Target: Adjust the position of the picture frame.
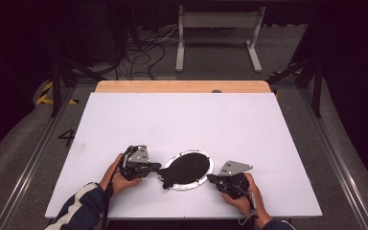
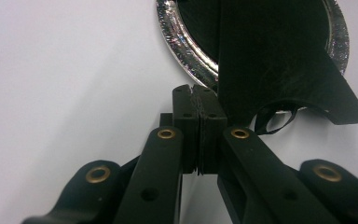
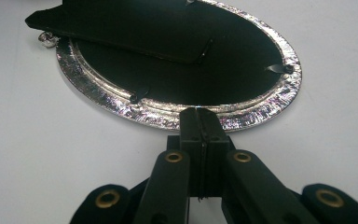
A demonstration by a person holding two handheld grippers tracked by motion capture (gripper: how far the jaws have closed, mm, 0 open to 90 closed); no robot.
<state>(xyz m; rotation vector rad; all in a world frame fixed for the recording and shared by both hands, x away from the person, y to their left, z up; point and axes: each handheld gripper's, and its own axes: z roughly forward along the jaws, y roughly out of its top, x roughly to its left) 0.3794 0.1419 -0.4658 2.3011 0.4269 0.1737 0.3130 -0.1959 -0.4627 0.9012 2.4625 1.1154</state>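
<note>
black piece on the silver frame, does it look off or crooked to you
Yes. The black piece lies askew on the oval silver frame: one flared end juts past the rim onto the white table near the left gripper, and a thin black loop hangs loose under it. Both grippers are shut beside the frame, holding nothing.

A white board (image 1: 191, 120) is laid on the table (image 1: 182, 86), whose far edge is left uncovered behind it. On the near middle of the board a round frame (image 1: 206, 176) is laid flat, and a flap of stiff sheet (image 1: 172, 175) is spread over its left part and reaches past its near left rim. The left gripper (image 1: 154, 167) is set just left of the frame, the right gripper (image 1: 212, 178) just beside its near right rim. Beyond the table, a stand (image 1: 218, 33) is placed on the floor, with cables (image 1: 141, 55) left of it.
</note>
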